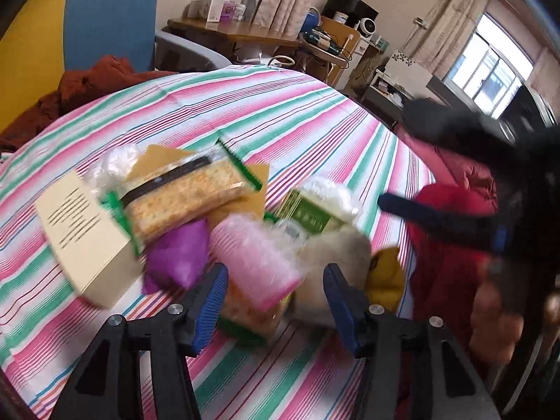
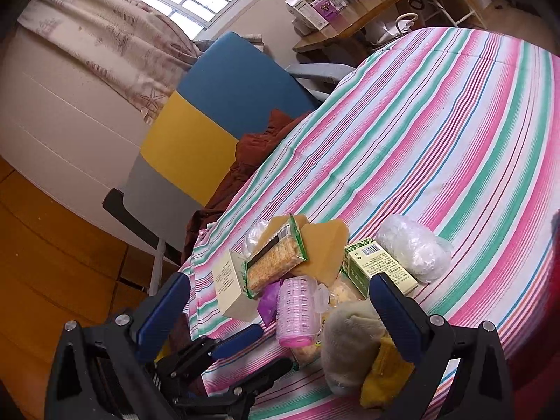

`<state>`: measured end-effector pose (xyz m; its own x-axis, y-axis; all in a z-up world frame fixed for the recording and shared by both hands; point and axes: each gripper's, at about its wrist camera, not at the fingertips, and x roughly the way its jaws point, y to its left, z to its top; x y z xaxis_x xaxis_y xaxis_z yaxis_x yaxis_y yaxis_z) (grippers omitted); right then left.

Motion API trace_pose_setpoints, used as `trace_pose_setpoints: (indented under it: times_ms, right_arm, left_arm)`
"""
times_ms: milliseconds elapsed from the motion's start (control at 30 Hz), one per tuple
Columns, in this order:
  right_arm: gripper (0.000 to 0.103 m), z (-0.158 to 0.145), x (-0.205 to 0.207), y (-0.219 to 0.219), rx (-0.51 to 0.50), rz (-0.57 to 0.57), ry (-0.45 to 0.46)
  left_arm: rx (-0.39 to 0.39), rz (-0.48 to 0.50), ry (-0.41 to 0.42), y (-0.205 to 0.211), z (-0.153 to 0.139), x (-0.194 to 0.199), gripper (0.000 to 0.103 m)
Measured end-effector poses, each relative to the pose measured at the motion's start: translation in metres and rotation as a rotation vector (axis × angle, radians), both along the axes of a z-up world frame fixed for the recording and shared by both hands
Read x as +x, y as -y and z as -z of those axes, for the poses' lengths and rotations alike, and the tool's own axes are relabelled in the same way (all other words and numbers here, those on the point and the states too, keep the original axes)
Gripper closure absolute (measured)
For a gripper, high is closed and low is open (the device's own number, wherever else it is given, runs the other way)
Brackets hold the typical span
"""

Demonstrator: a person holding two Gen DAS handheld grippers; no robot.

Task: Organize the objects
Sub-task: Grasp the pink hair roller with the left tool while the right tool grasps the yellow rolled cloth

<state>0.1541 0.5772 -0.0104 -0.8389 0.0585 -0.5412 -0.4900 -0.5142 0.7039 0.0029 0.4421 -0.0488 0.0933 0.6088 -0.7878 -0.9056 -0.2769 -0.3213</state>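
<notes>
A pile lies on the striped cloth (image 1: 280,112): a cream box (image 1: 84,231), a cracker packet (image 1: 185,196), a purple pouch (image 1: 178,255), a pink ribbed roller (image 1: 255,262), a green box (image 1: 308,213), a beige sock (image 1: 336,255) and a yellow cloth (image 1: 385,276). My left gripper (image 1: 274,301) is open at the pile's near side. The pink roller and a second cracker packet (image 1: 252,318) lie between its fingers, and the pads stand off them. My right gripper (image 2: 281,280) is open wide over the same pile, its right finger beside the beige sock (image 2: 350,343).
A blue and yellow chair (image 2: 210,115) with a rust-coloured cloth (image 2: 259,147) stands at the far edge. Behind it is a wooden desk (image 1: 238,31) with boxes. A red garment (image 1: 451,245) and a person's hand (image 1: 497,315) are at the right. A white plastic bundle (image 2: 413,248) lies beside the green box.
</notes>
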Motion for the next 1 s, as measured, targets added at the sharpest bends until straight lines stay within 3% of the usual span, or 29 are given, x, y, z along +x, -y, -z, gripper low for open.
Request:
trace_pose_setpoints:
  times_ms: [67, 167, 267, 400, 767, 1000]
  right_arm:
    - [0.0, 0.001, 0.001, -0.001, -0.009, 0.0, -0.007]
    - [0.0, 0.001, 0.002, -0.001, -0.021, 0.003, -0.02]
    - [0.0, 0.002, 0.004, -0.003, -0.04, 0.004, -0.036]
    - [0.0, 0.003, 0.003, -0.004, -0.047, 0.0, -0.04]
    - [0.0, 0.003, 0.001, -0.002, -0.035, -0.003, -0.032]
    - [0.0, 0.008, -0.007, -0.003, -0.056, -0.039, 0.017]
  left_arm:
    - [-0.05, -0.021, -0.015, -0.015, 0.004, 0.0, 0.044]
    - [-0.106, -0.044, 0.0, -0.029, 0.012, -0.005, 0.032]
    - [-0.127, -0.088, 0.055, -0.035, 0.018, -0.014, 0.031]
    - [-0.124, -0.107, 0.037, -0.037, 0.022, -0.014, 0.038]
    - [0.048, -0.095, -0.102, 0.023, -0.01, 0.016, 0.039]
    - [0.061, -0.153, -0.138, 0.087, -0.017, 0.023, 0.039]
